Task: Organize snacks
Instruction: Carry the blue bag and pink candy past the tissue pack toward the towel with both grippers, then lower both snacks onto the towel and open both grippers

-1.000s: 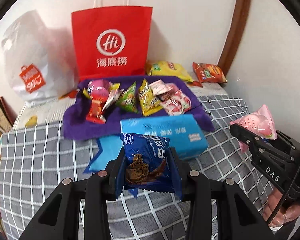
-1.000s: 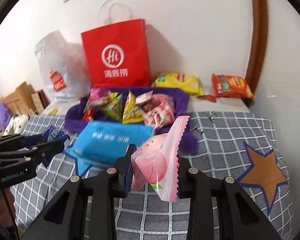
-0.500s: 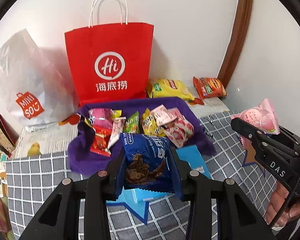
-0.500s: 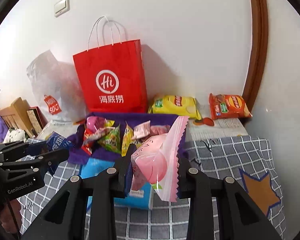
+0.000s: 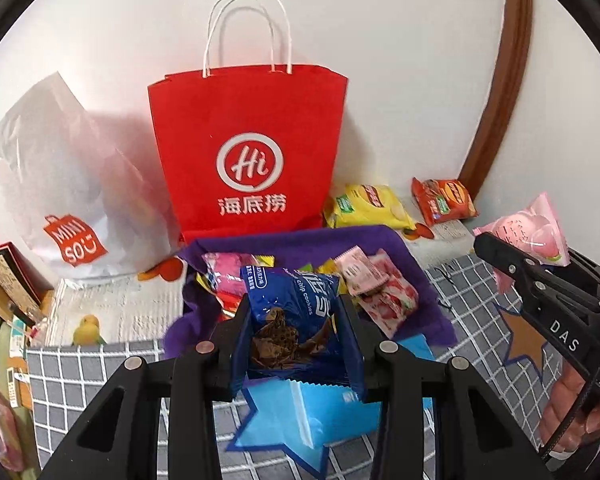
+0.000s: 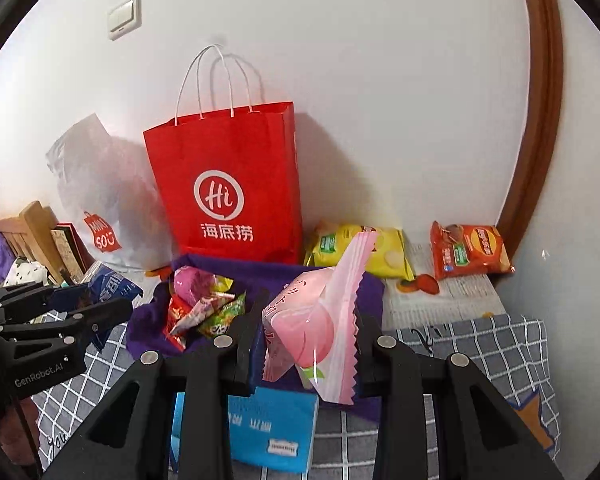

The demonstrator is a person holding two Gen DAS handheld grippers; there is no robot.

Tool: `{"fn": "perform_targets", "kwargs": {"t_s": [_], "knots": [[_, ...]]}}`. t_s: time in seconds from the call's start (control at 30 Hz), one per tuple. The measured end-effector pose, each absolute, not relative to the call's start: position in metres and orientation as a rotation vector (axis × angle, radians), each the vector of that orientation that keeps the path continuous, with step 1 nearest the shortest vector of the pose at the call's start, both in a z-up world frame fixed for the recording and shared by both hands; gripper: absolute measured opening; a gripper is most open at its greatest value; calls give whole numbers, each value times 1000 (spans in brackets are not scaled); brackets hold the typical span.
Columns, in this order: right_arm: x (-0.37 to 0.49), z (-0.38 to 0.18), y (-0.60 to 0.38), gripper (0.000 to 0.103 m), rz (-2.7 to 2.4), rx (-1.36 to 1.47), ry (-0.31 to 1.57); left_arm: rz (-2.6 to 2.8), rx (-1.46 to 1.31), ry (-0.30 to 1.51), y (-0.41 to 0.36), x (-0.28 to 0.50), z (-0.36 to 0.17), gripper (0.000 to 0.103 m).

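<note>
Left wrist view: our left gripper (image 5: 292, 332) is clamped on a blue cookie packet (image 5: 290, 304), held above the purple cloth (image 5: 384, 240). Our right gripper (image 6: 306, 334) pinches a pink peach-print packet (image 6: 312, 320) before the red paper bag (image 6: 228, 184).

Snack pile (image 5: 364, 280) before paper bag (image 5: 248, 152)

A home room: checked bedspread (image 5: 80, 376), wall switch (image 6: 125, 16), shopping bags (image 5: 248, 148).
</note>
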State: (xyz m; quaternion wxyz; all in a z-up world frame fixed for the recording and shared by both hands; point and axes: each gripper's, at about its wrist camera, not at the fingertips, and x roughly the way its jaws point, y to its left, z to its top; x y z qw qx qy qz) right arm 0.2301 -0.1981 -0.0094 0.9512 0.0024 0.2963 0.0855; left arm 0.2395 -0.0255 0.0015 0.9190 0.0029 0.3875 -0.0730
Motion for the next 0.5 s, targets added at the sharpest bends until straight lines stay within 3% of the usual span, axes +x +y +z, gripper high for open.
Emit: {"fn": "perform_targets", "kwargs": {"t_s": [0.5], "knots": [[283,-12,-185,33,203,2,615,-128,2,824,-9,291,-15,37]]}}
